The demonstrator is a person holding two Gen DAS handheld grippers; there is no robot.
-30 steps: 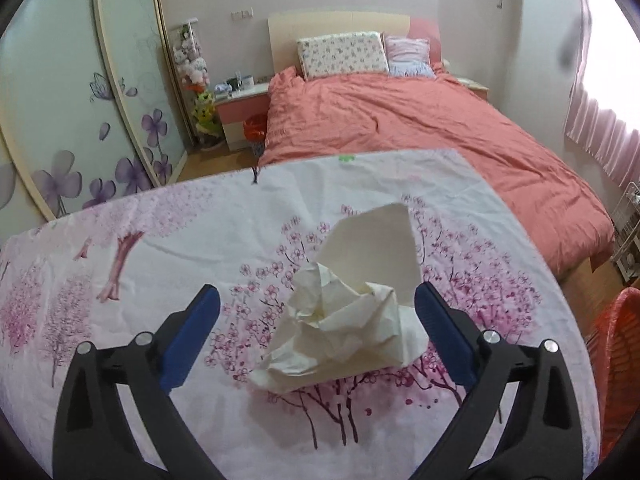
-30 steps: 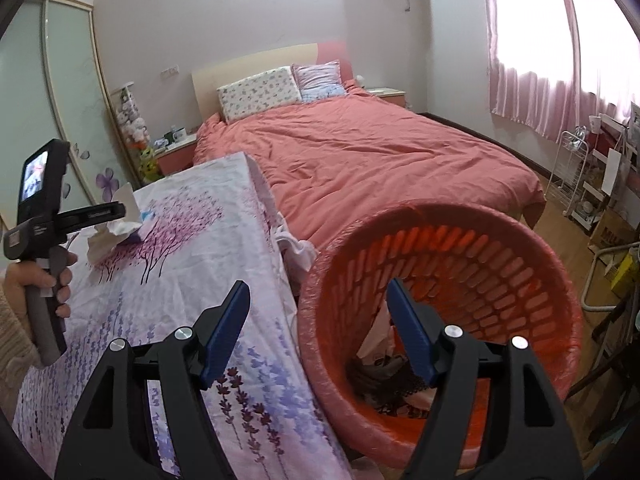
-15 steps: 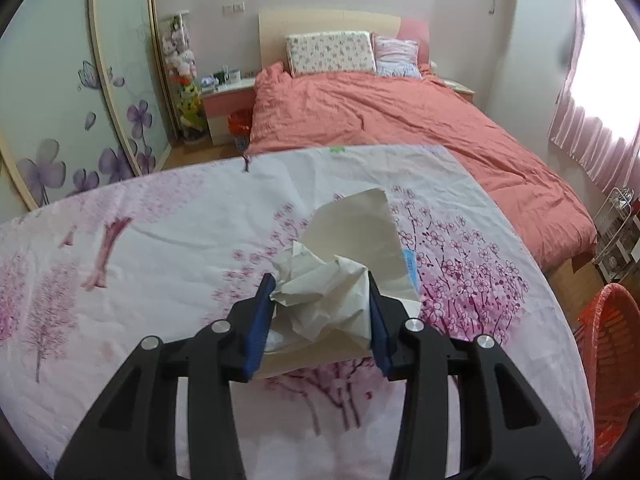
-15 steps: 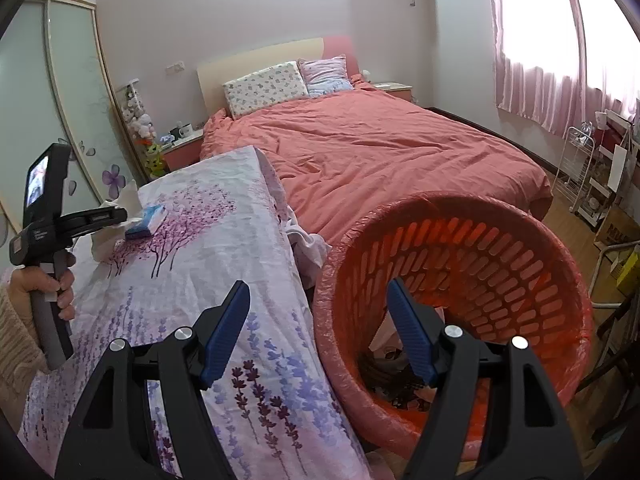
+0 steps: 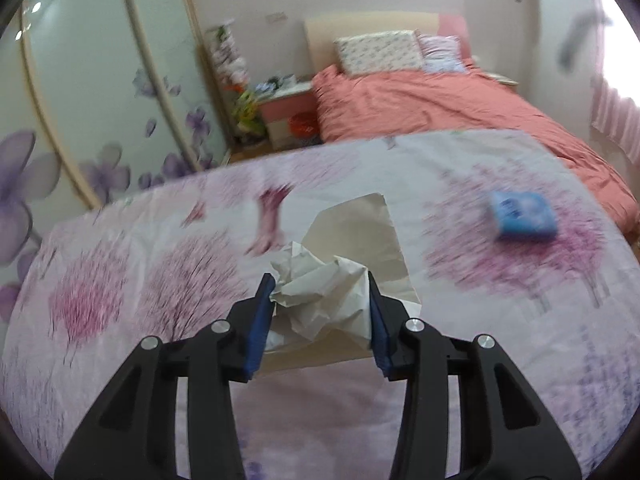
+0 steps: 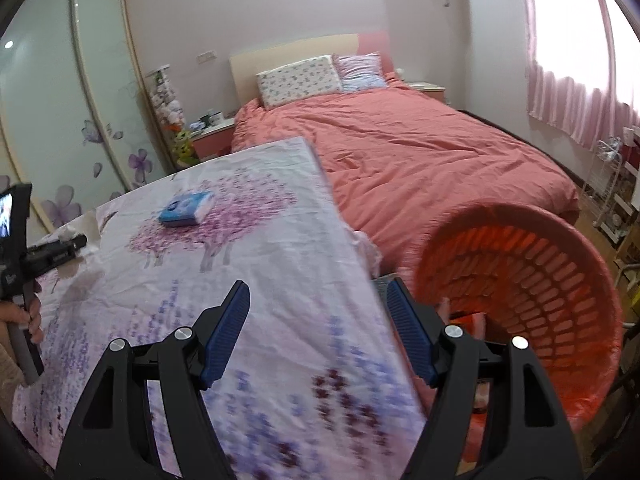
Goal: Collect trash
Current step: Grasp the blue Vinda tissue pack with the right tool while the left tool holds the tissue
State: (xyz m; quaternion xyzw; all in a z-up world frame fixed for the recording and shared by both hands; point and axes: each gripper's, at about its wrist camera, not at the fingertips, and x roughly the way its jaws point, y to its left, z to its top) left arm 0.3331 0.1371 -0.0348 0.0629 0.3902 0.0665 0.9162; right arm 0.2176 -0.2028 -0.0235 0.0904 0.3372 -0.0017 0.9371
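Left gripper (image 5: 320, 312) has the paper (image 5: 324, 300) pinched; right gripper (image 6: 318, 332) spread and empty.

Up close on the left side, both blue pads (image 5: 262, 320) press into the crumpled cream paper, which sits between them over the floral cloth (image 5: 120, 280), a flat flap of it sticking up beyond the tips. Further out to the right, a small blue pack (image 5: 522, 216) lies on the cloth, well apart from the paper. Over on the right side, the jaws stand wide with nothing between them, straddling the cloth's edge. Just beside it, the orange basket (image 6: 560, 280) with some rubbish in its bottom. Beyond both, the pink bed (image 6: 420, 152) and its pillows (image 6: 300, 80). At far left a hand (image 6: 24, 316) grips the left gripper's handle.
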